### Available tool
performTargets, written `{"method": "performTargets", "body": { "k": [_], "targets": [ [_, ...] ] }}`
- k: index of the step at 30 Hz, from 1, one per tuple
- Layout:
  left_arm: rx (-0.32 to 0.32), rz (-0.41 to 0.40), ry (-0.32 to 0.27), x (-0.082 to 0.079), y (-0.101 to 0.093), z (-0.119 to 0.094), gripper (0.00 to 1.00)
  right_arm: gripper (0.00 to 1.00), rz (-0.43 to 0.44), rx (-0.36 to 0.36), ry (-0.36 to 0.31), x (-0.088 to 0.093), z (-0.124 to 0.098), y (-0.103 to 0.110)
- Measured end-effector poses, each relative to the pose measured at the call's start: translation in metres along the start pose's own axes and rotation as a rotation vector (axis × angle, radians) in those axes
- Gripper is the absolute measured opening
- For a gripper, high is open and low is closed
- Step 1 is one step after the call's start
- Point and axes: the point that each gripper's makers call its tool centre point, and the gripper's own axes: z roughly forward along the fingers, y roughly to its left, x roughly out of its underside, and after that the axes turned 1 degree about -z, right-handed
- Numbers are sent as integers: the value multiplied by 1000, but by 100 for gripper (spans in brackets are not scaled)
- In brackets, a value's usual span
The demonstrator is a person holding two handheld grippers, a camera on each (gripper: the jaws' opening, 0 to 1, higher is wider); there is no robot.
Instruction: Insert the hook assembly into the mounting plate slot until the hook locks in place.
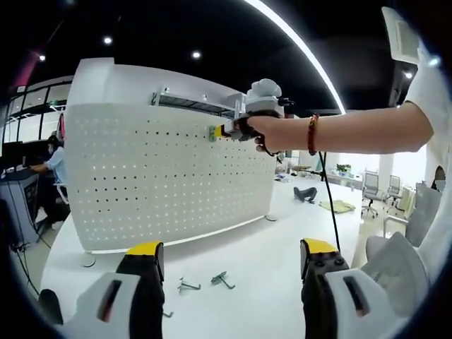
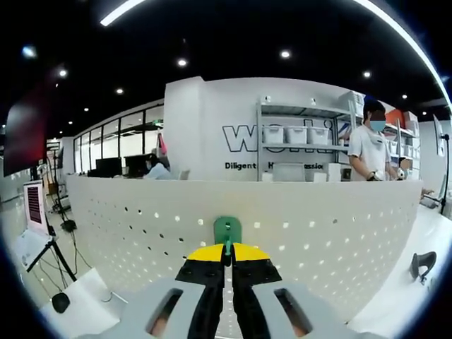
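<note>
The green hook assembly (image 2: pixel 227 229) sits pinched between the closed yellow tips of the right claw (image 2: pixel 227 253), pressed up against the white pegboard mounting plate (image 2: pixel 318 240) near its top edge. In the left gripper view the same piece (image 1: pixel 214 132) shows at the upper right part of the board (image 1: pixel 155 169), with the person's hand (image 1: pixel 263 131) wrapped round the right claw (image 1: pixel 229 131) that carries it.

The step in hand looks to be the seating itself. To do it well, I would keep the hook square to the plate, line its prongs with a pair of holes, push straight in and then let it drop until it catches; any roll of the wrist would likely jam a prong against the sheet.

The left claw (image 1: pixel 232 256) hangs released, jaws well apart and empty, low over the white surface (image 1: pixel 268 247). Two spare metal hooks (image 1: pixel 205 282) lie on that surface just beyond its tips, near the foot of the board.
</note>
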Motion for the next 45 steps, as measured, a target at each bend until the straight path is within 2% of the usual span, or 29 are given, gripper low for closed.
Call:
{"method": "performTargets", "body": {
  "k": [5, 9, 11, 12, 14, 18, 20, 21, 23, 25, 30, 45],
  "targets": [
    [7, -1, 2, 0, -1, 1, 81, 1, 36, 24, 13, 2, 1, 0],
    [14, 5, 5, 0, -4, 2, 81, 1, -56, 50, 16, 2, 1, 1],
    [14, 6, 3, -1, -4, 2, 81, 1, -57, 56, 14, 2, 2, 3],
    [14, 7, 5, -1, -3, 1, 81, 1, -53, 57, 16, 2, 2, 2],
    [12, 9, 7, 0, -2, 0, 81, 0, 11, 52, 29, 4, 2, 2],
    [5, 2, 6, 0, 0, 0, 81, 0, 5, 55, 23, 5, 0, 2],
    [7, -1, 3, 0, -1, 0, 81, 0, 45, 51, 24, 5, 0, 1],
    [9, -1, 3, 0, -2, 1, 81, 0, 36, 52, 24, 5, 0, 1],
    [13, 1, 4, 0, -3, 1, 81, 0, -34, 48, 18, 5, -1, 3],
    [14, 0, 2, -1, -4, 2, 81, 0, -48, 47, 20, 5, -1, 4],
    [10, 0, -2, -1, -3, 1, 81, 0, -16, 50, 21, 5, -2, 3],
    [7, -5, -12, -5, -1, 1, 81, 2, -100, 35, 35, 5, 0, 5]
  ]
}}
